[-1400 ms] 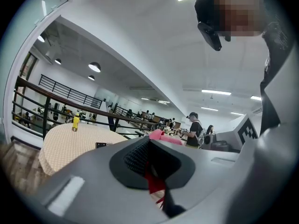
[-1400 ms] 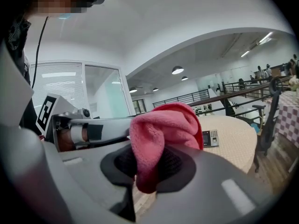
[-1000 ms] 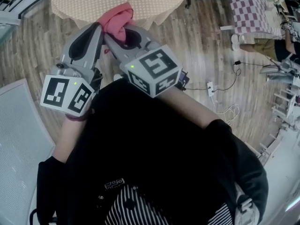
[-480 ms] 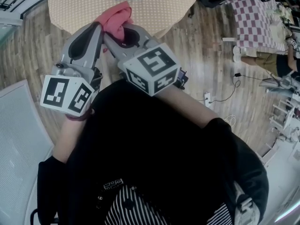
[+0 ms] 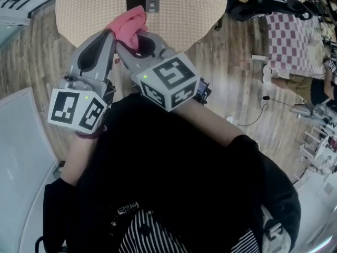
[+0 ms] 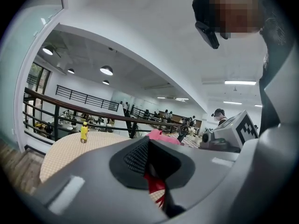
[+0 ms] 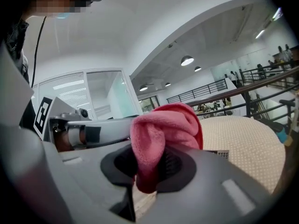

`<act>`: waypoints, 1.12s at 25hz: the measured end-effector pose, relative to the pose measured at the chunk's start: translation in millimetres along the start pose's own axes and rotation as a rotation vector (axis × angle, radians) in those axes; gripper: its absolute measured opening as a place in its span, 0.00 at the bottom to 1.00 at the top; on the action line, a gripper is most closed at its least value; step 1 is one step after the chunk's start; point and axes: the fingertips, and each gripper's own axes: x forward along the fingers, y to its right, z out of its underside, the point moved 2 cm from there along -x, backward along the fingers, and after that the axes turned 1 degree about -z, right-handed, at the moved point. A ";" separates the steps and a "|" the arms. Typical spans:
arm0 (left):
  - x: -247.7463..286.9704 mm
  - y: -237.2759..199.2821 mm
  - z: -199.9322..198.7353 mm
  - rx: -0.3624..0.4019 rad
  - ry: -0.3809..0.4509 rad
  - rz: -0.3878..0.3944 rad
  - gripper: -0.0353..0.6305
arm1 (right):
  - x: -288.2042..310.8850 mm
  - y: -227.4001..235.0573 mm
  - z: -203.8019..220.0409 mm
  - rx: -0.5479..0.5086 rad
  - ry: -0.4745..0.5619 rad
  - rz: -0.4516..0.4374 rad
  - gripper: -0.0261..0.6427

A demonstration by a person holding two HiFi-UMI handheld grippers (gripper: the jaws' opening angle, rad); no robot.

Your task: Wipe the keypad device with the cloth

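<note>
Cloth: pink cloth (image 5: 129,25), bunched into a lump and held in the air over the near edge of the round table (image 5: 89,4).
Right gripper: right gripper (image 7: 148,169) is clamped on the cloth. A thick fold stands up out of its dark pads, and its tips are at the table's near edge.
Left gripper: left gripper (image 6: 148,164) has its jaws drawn together, with a red sliver of the cloth caught in the seam. Its tips meet the cloth just beside the right gripper, also at the table's near edge.
Keypad device: keypad device (image 5: 143,0) lies flat on the table's dotted beige cover, toward the far side and apart from the cloth.
Other: small yellow object (image 6: 84,132) stands upright on the table.
</note>
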 end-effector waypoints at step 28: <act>143.1 58.9 2.1 0.053 -0.124 0.219 0.04 | -46.7 135.3 -22.4 0.118 0.082 0.166 0.15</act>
